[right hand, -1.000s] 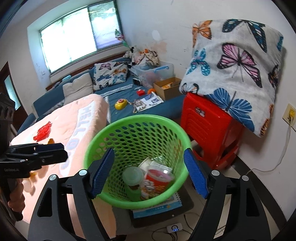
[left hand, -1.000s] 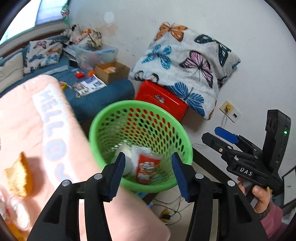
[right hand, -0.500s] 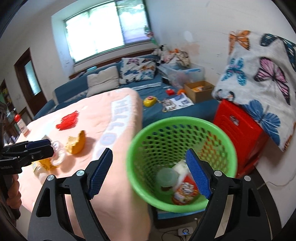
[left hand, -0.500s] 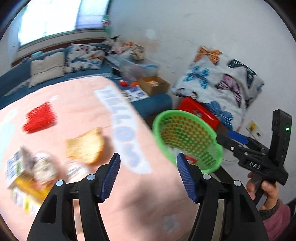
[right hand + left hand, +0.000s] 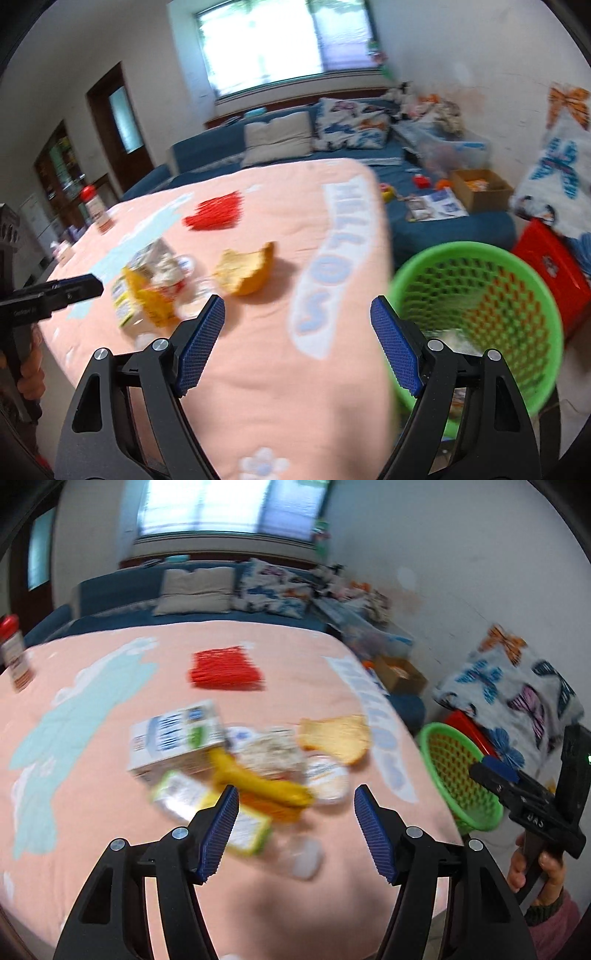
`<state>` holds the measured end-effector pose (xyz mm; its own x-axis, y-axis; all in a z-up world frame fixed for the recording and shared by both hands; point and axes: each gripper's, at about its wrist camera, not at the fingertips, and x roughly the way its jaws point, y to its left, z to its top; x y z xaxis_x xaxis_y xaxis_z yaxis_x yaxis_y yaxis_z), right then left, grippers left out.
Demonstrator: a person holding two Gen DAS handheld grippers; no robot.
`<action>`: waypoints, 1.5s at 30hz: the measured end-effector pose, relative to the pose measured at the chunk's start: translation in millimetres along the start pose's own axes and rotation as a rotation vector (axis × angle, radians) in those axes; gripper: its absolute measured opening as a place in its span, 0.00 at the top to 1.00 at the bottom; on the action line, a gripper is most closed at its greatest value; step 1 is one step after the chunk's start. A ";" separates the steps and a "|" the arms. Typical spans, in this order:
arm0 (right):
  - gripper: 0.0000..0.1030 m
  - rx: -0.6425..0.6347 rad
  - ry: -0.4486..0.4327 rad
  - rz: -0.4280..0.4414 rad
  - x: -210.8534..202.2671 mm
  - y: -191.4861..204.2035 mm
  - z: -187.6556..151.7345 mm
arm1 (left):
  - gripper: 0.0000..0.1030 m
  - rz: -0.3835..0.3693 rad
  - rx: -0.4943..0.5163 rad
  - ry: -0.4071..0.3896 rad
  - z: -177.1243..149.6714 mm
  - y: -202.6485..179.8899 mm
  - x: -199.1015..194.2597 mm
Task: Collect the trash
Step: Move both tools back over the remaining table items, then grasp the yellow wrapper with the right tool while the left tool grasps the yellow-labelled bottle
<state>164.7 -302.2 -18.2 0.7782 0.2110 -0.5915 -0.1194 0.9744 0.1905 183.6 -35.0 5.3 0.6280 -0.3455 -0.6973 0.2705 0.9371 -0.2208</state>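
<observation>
Blurred trash pile (image 5: pixel 236 771) lies on the pink cloth; green mesh basket (image 5: pixel 476 314) stands beside it.

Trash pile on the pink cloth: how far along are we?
Partly done: the green basket already holds some trash. Both the left gripper and right gripper are open and empty. Left: the carton, banana peel, bread piece and wrappers.

Pink table cover (image 5: pixel 258 369): large pale-blue lettering "HELLO" (image 5: pixel 332 258) along its right edge, running from far to near, seen upside down in the right wrist view. Cartons (image 5: pixel 177 738) and packets at centre: print present, too blurred to read. Red-capped jar (image 5: pixel 96 210), far left: label illegible.
</observation>
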 end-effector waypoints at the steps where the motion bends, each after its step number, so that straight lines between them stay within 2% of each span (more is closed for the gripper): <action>1: 0.22 -0.017 0.007 0.021 4.1 8.8 0.4 | 0.39 0.014 -0.023 -0.005 -1.7 10.6 -4.5; 10: 0.29 -0.139 0.063 0.171 37.3 79.3 -2.3 | 0.39 0.097 -0.124 -0.011 -15.5 57.4 -21.1; 15: 0.32 -0.182 0.094 0.236 58.5 103.0 -1.8 | 0.39 0.119 -0.161 0.000 -23.8 71.3 -23.0; 24: 0.40 -0.245 0.140 0.288 91.1 137.4 -4.2 | 0.39 0.127 -0.206 0.019 -34.1 86.4 -20.3; 29: 0.48 -0.255 0.164 0.300 107.9 147.4 -5.1 | 0.38 0.127 -0.225 0.033 -38.3 91.3 -17.9; 37: 0.76 -0.262 0.181 0.297 121.6 151.3 -9.3 | 0.38 0.118 -0.247 0.053 -39.6 90.8 -11.6; 40: 0.78 -0.253 0.174 0.304 117.7 147.3 -8.4 | 0.31 0.110 -0.264 0.065 -37.7 88.1 -6.1; 45: 0.80 -0.231 0.150 0.316 105.7 140.2 -5.3 | 0.31 0.101 -0.298 0.080 -34.3 83.5 3.0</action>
<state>226.9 -142.9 -58.1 0.5842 0.4950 -0.6432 -0.4868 0.8478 0.2104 183.0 43.9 -38.6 0.5780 -0.2565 -0.7747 -0.0230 0.9438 -0.3297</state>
